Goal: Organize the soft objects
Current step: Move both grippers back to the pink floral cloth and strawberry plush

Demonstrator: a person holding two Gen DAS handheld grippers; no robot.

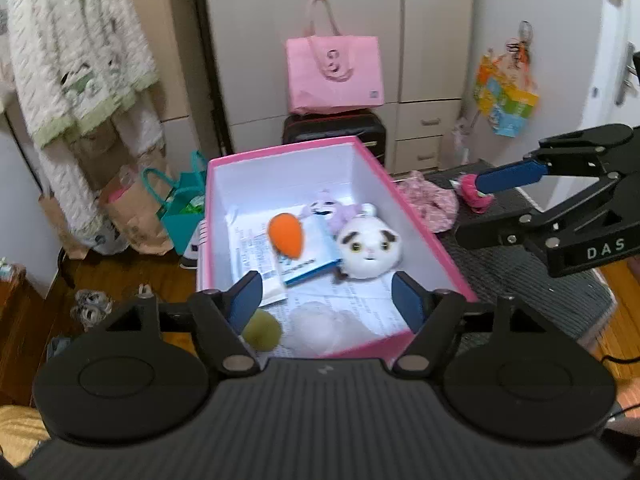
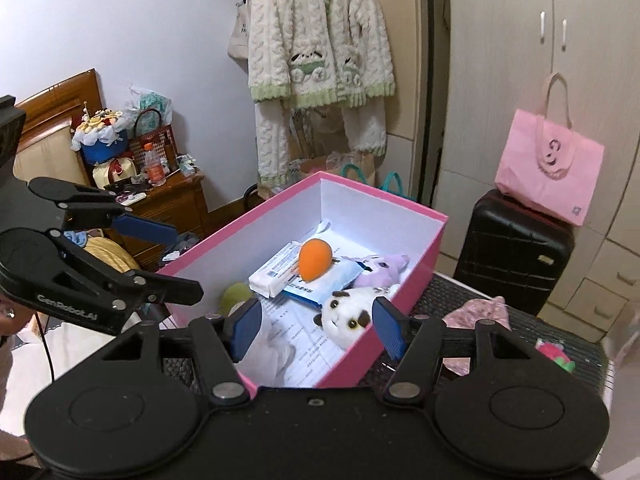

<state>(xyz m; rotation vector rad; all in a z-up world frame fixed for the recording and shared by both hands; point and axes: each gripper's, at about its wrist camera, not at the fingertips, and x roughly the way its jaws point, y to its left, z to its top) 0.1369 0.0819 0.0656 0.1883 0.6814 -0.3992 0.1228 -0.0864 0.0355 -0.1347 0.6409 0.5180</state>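
Here, both grippers, left (image 1: 326,300) and right (image 2: 316,330), are hovering with jaws spread and empty over the pink box (image 2: 424,252), where the orange toy (image 2: 315,265), white plush (image 2: 344,318) and purple plush (image 2: 382,268) are lying on papers (image 1: 360,304).

The box (image 1: 304,150) stands on a mat (image 1: 520,280). In it, papers (image 1: 360,304) cover the floor; a carrot toy (image 1: 286,236) lies on a booklet (image 1: 308,256), a cat plush (image 1: 366,252) just right of that, and a rabbit plush (image 1: 332,210) behind. A ball (image 1: 262,328) and a fluffy wad (image 1: 316,328) lie nearest. Right of the box lie a cloth (image 1: 430,200) and a small toy (image 2: 554,354). Behind stands a suitcase (image 2: 516,240) with a bag (image 2: 550,168) on it.
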